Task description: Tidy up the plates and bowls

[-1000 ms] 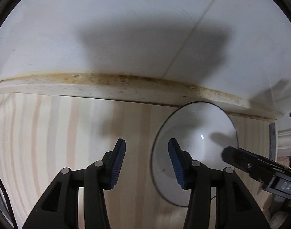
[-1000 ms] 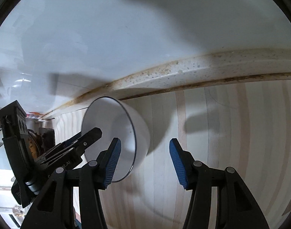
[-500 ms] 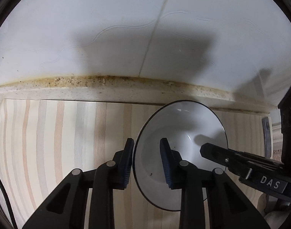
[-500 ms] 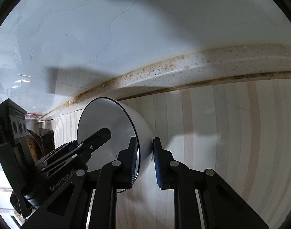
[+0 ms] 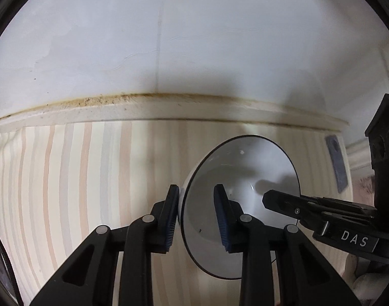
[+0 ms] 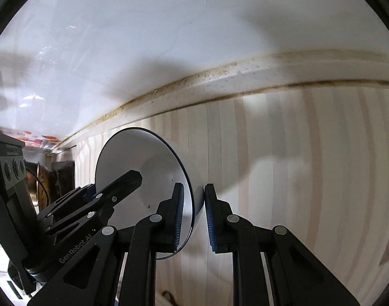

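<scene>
Both claws reach level over the striped surface (image 5: 67, 178). The left claw (image 5: 198, 216) and right claw (image 6: 193, 214) each pinch opposite rims of a white bowl (image 5: 245, 178).

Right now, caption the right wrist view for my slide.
Both grippers clamp the white bowl by opposite rims above the striped mat: right gripper, left gripper.

bowl (image 5: 245, 178): on the counter (image 5: 79, 178), in front of the backsplash ledge (image 5: 169, 109)
left gripper (image 5: 198, 215): 1 finger inside the bowl, 1 outside, straddling its left rim
right gripper (image 6: 193, 216): 1 finger inside, 1 outside, straddling the right rim
wall (image 5: 194, 38): behind and above the ledge
</scene>
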Tool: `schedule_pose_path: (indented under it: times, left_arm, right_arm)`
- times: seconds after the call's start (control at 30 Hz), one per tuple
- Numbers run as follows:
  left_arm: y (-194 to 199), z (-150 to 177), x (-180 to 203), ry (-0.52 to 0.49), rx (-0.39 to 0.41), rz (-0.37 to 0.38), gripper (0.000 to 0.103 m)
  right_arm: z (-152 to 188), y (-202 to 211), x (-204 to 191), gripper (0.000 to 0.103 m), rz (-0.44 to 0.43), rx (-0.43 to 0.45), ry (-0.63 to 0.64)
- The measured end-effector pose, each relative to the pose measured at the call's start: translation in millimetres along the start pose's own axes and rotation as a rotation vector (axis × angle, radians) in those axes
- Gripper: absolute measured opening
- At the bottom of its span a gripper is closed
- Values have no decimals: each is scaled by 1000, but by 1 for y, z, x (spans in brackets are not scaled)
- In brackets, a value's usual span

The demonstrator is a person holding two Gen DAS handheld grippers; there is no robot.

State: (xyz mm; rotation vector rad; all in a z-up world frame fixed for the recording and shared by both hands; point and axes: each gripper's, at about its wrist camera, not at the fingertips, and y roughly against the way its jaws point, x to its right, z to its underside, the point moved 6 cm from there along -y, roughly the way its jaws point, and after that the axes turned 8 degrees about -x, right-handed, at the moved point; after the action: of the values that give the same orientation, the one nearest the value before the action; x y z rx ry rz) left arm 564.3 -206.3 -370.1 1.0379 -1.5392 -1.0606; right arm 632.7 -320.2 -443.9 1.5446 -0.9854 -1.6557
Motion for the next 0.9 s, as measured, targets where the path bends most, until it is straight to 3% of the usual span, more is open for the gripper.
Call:
schedule_pose_path:
  times: [0.4, 0.63, 0.9]
  left_arm:
    - [65, 85, 66, -114, 5, 41, 25]
    - [73, 140, 104, -186, -31, 74, 25]
    - [54, 180, 136, -236, -101, 88, 25]
  right_arm:
    - [115, 75, 10, 18, 4, 37, -37]
    - [185, 117, 34, 18, 4, 65, -84]
    - [252, 118, 73, 18, 30, 25, -141]
